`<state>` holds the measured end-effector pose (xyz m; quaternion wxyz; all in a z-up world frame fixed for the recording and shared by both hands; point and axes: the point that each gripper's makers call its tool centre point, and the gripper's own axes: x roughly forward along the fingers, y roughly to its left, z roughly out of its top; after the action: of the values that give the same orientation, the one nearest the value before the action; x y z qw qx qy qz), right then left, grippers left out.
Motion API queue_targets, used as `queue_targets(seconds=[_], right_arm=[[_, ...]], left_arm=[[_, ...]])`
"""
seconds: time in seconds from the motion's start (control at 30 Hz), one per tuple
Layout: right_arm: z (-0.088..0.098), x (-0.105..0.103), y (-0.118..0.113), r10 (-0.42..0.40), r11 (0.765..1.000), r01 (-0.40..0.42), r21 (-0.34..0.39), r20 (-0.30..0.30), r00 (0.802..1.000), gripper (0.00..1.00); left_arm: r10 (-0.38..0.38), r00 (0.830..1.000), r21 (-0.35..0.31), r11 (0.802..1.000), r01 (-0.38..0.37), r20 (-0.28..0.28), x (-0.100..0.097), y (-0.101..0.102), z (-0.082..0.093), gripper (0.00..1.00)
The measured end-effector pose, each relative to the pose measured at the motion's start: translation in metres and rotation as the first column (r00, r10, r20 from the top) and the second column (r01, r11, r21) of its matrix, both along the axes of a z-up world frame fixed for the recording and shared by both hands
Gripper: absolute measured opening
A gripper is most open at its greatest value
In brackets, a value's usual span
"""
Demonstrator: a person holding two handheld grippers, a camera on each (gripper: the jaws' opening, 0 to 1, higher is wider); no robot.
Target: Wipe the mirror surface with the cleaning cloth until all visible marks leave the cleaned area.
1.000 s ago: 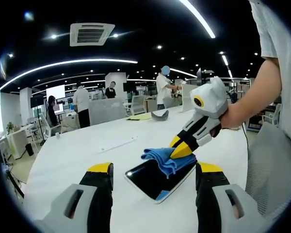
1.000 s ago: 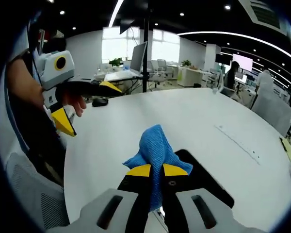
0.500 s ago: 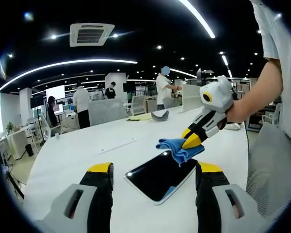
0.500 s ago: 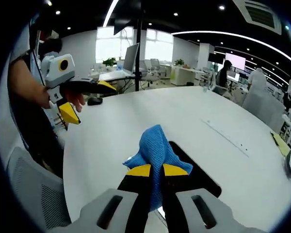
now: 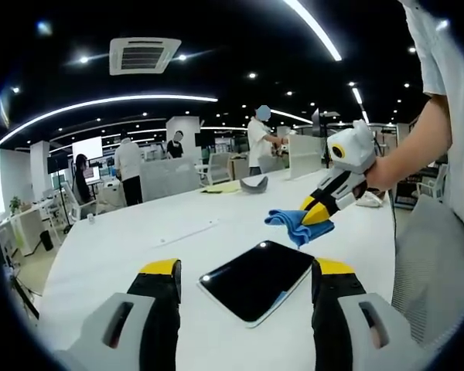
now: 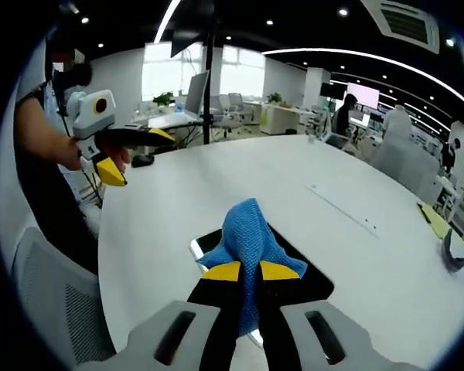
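The mirror point(image 5: 255, 280), a dark rounded slab with a pale rim, lies flat on the white table point(image 5: 124, 239) between the tips of my left gripper point(image 5: 247, 269), which stands open and holds nothing. Beyond the mirror's far right corner my right gripper point(image 5: 319, 213) hangs above the table, shut on the blue cleaning cloth point(image 5: 292, 223), clear of the glass. In the right gripper view the cloth point(image 6: 247, 229) bunches over the shut right gripper point(image 6: 250, 270), and the mirror point(image 6: 311, 280) lies under it. The left gripper point(image 6: 112, 158) is at the far left, open, in a hand.
A grey curved object point(image 5: 255, 183) and a yellow sheet point(image 5: 224, 186) lie at the table's far end. Several people stand behind. A mesh chair point(image 5: 433, 259) is at the right. A monitor on a pole point(image 6: 201, 93) and a mouse point(image 6: 143, 160) are near the table's other end.
The right gripper has lifted the cloth off the mirror and carried it up and away past the far right corner. The mirror's whole face now shows. The left gripper has stayed still.
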<state>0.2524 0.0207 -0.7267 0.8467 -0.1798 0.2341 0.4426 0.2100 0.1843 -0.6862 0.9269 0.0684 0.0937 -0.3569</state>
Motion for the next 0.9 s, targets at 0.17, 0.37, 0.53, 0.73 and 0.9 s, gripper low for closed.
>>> queue_targets(seconds=[0.17,0.37,0.53,0.73,0.9], right_arm=[[-0.002,-0.001,-0.024,-0.043,0.999,0.043,-0.008,-0.010,0.999,0.02],[-0.002,-0.003,-0.045,-0.082,0.996,0.082,-0.020,-0.006,0.997,0.02],[-0.001,-0.005,-0.060,-0.112,0.993,0.112,-0.022,-0.002,0.994,0.02],[0.001,-0.007,-0.081,-0.147,0.989,0.147,-0.031,0.003,0.989,0.02],[0.000,-0.012,-0.100,-0.184,0.982,0.184,-0.029,-0.003,0.983,0.02]], left_arm=[[0.002,1.000,-0.006,1.000,-0.002,0.003,0.000,0.000,0.001,0.68],[0.001,1.000,-0.004,1.000,-0.001,0.000,0.000,0.000,0.000,0.69],[-0.002,1.000,-0.006,1.000,0.002,0.001,0.001,-0.001,0.001,0.68],[-0.001,1.000,-0.004,1.000,0.002,0.004,0.002,-0.001,0.002,0.68],[-0.001,1.000,-0.001,1.000,0.001,0.005,0.001,0.000,0.002,0.68]])
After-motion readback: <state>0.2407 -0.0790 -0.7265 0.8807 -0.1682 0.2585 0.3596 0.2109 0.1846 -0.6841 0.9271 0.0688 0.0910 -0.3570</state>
